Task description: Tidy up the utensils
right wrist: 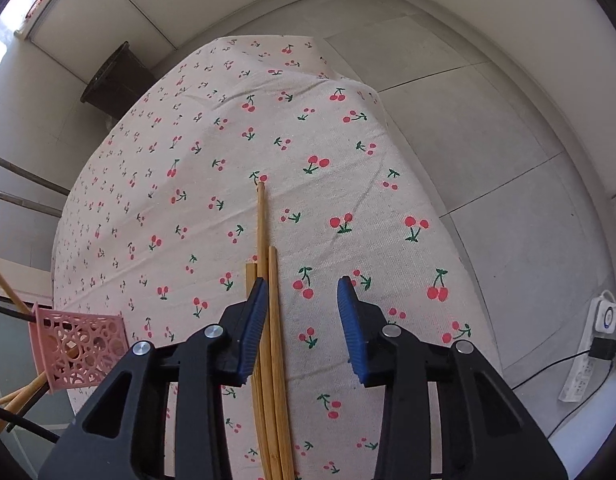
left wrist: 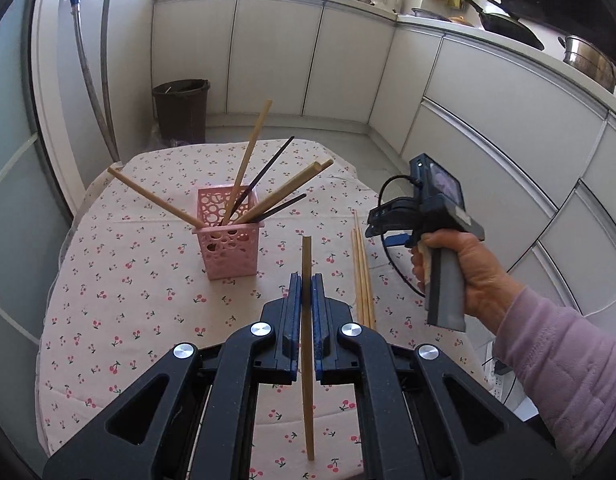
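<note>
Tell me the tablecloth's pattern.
Small red cherries with green stems on the cream tablecloth; clearest in the right wrist view.

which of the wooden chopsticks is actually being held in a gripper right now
The single light wooden chopstick clamped in the left gripper. The other loose wooden chopsticks lie flat on the cherry-print tablecloth; the rest stand in the pink perforated basket.

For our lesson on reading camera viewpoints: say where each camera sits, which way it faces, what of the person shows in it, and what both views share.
Left wrist: on the left gripper, shut on a bamboo chopstick, looking across the table at the pink holder; the person's right hand and sleeve show.
Right wrist: on the right gripper, jaws apart, looking steeply down at the loose chopsticks; no hand shows.
Shared: cherry-print cloth, holder, loose chopsticks, dark bin.
</note>
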Motion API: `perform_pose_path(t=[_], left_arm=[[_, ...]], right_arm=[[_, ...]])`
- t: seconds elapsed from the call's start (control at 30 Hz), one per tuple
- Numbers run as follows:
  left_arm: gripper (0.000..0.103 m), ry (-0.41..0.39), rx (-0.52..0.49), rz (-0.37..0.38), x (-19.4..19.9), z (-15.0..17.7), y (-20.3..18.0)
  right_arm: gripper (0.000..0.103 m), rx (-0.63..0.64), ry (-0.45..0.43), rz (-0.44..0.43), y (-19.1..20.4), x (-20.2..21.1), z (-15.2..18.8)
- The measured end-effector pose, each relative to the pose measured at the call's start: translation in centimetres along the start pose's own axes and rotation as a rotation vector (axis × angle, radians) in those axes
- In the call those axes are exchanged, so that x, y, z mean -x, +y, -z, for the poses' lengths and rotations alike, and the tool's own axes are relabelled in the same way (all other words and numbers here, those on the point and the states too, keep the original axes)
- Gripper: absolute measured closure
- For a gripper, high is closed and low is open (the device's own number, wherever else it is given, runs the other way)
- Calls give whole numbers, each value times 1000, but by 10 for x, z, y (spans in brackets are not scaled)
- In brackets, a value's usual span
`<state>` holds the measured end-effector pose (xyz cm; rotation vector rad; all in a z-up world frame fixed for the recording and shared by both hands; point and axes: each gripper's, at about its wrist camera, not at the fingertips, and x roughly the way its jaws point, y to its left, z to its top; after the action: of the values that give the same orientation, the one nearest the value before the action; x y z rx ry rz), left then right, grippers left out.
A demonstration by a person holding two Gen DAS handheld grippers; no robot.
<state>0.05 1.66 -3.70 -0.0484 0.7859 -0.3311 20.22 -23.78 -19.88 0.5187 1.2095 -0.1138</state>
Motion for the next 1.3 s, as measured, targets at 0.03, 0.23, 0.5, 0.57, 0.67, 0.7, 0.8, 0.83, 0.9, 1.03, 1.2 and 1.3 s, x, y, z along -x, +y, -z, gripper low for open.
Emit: perform_pose_path(t=[0.03,0.23,0.5,0.57,0.67,0.7,0.8,0.83,0.9,1.03,1.2,1.3], left_arm=[[99,-7,-4,9,3,-1,-2],[99,-25,-14,16,11,-3,-4],[98,-20,-3,0,10,-3,-2],[98,-22,-5,-5,10,-4,-2],[98,-21,-9,-7,11,-4,-1],[98,-21,-8,-10,12,-4,-1],[98,-22,4,-4,13,-5,2],[98,-28,6,-6,15,-5,3],[98,-45,10,-7,19,-7,4],[98,-79,17,-7,30,-12,5],[98,-128,41,-8,44,-20,8],[98,-163,56,-19,53,-28,11]], right_arm=[[67,-1,3,2,0,-3,-1],[67,25,-8,33,7,-8,-4],[66,219,-66,200,38,-14,10],[77,234,-66,175,39,-14,11],[96,190,-35,99,29,-12,8],[98,169,-26,60,23,-10,7],[98,156,-78,-2,14,5,8],[98,152,-111,-29,12,17,7],[98,158,-163,-68,12,43,8],[98,208,-264,-123,19,99,20],[98,261,-356,-187,24,161,38],[98,285,-412,-211,29,194,47]])
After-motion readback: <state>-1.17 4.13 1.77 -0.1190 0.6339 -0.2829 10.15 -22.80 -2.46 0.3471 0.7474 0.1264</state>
